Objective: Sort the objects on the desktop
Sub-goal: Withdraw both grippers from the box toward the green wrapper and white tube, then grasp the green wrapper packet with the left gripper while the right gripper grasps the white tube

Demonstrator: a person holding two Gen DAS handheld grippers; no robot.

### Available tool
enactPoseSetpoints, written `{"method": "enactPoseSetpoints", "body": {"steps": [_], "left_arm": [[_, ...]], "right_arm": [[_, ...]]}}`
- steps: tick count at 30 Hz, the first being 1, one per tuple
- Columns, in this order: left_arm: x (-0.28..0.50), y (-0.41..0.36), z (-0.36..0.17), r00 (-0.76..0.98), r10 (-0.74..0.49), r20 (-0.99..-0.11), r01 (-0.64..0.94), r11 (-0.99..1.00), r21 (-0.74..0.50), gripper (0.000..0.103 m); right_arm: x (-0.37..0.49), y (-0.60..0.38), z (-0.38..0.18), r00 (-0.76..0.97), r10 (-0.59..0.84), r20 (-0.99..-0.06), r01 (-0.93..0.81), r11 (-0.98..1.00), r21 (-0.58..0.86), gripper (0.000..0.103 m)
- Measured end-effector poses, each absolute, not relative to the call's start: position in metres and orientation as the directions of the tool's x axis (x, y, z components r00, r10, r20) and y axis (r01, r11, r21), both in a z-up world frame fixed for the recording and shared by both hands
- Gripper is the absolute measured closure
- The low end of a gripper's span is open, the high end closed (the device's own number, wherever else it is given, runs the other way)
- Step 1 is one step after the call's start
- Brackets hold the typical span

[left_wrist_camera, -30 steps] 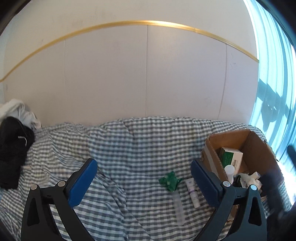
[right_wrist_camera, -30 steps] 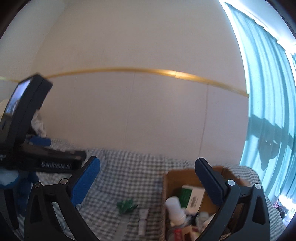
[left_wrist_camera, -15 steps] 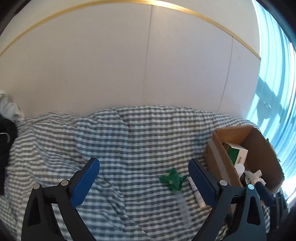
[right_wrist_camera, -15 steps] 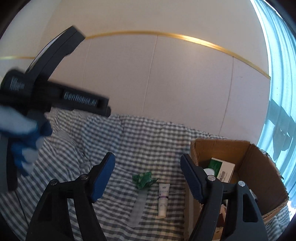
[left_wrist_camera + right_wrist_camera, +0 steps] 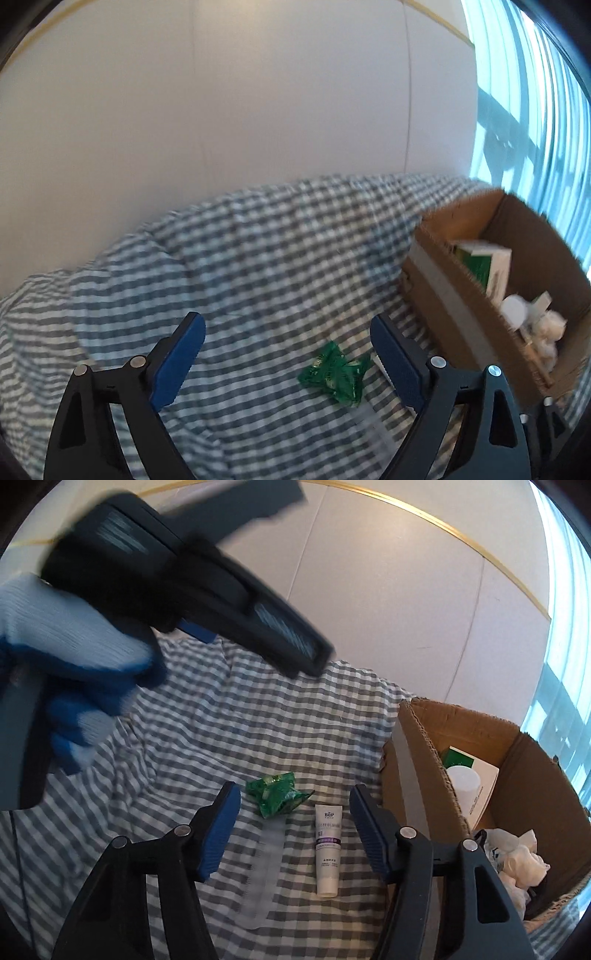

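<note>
- Checked cloth (image 5: 258, 720): three things left loose at its middle.
- Box (image 5: 424, 771) at 3 o'clock already holds a carton, a bottle, wadding.
- Right gripper (image 5: 293, 830): jaws just been closing, nothing pinched; tube (image 5: 327, 849) and clear strip (image 5: 264, 871) lie between them.
- Left gripper (image 5: 286, 365): wide, empty, closing slightly.
- Green wrapper (image 5: 334, 374) at 12 o'clock of the tube.

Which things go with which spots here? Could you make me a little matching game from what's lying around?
Things:
1. green wrapper
2. white tube
3. green and white carton
4. crumpled tissue

Places:
a. in the cardboard box, near end
b. on the checked cloth, right beside the box
c. in the box, far end
d. on the cloth, left of the tube

Pairs: 1-d, 2-b, 3-c, 4-a
</note>
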State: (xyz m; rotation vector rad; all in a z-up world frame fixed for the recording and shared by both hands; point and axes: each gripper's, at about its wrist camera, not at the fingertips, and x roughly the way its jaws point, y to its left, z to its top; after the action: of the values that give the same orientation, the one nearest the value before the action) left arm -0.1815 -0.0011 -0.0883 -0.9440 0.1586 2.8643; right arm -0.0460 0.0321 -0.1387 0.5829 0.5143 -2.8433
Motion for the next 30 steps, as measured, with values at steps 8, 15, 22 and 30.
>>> {"method": "enactPoseSetpoints", "body": {"steps": [8, 15, 22, 30], "left_arm": [[-0.223, 0.013, -0.144, -0.702, 0.201, -0.683, -0.278, -0.961, 0.002, 0.010], [-0.242, 0.031, -0.181, -0.635, 0.237, -0.736, -0.320, -0.947, -0.028, 0.010], [-0.253, 0.042, -0.214, -0.550, 0.150, -0.822, -0.289, -0.957, 0.019, 0.010], [-0.248, 0.016, -0.214, -0.506, 0.210, -0.837, -0.189, -0.973, -0.129, 0.056]], "right_arm": [[-0.084, 0.043, -0.173, -0.835, -0.004, -0.550, 0.190, -0.940, -0.282, 0.041], [-0.102, 0.060, -0.194, -0.785, 0.025, -0.619, 0.157, -0.958, -0.238, 0.044], [-0.116, 0.076, -0.213, -0.729, 0.025, -0.684, 0.138, -0.974, -0.182, 0.052], [-0.125, 0.085, -0.220, -0.680, -0.003, -0.734, 0.138, -0.983, -0.124, 0.077]]}}
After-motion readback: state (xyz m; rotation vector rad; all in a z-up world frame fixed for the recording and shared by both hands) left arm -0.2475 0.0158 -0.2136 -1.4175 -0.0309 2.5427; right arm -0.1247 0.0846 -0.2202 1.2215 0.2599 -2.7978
